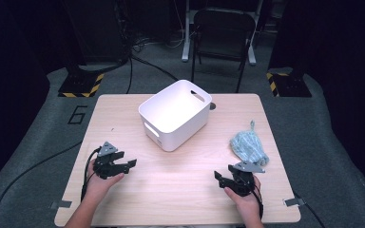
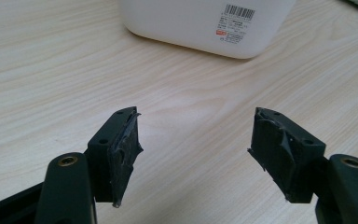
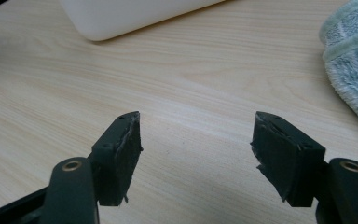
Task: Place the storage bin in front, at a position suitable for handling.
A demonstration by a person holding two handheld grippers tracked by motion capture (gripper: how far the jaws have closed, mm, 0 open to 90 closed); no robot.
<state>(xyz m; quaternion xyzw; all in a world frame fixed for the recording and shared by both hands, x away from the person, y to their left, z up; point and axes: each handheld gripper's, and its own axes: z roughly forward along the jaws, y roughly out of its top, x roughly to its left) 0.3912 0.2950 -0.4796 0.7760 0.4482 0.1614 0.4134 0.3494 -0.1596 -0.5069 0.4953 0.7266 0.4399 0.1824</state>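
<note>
Pale wooden table carries a white bin at its far middle. Just beyond the right gripper, slightly right, lies the crumpled blue-green cloth. Left gripper rests near-left. Both grippers gape, holding nothing.

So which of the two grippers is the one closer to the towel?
The right gripper: the crumpled blue-green towel lies just beyond it on the table's right side. The left gripper sits across the table, nearer the white bin.

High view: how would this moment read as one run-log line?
left gripper: open | right gripper: open | crumpled pale-green cloth: untouched | white plastic bin: empty
</note>
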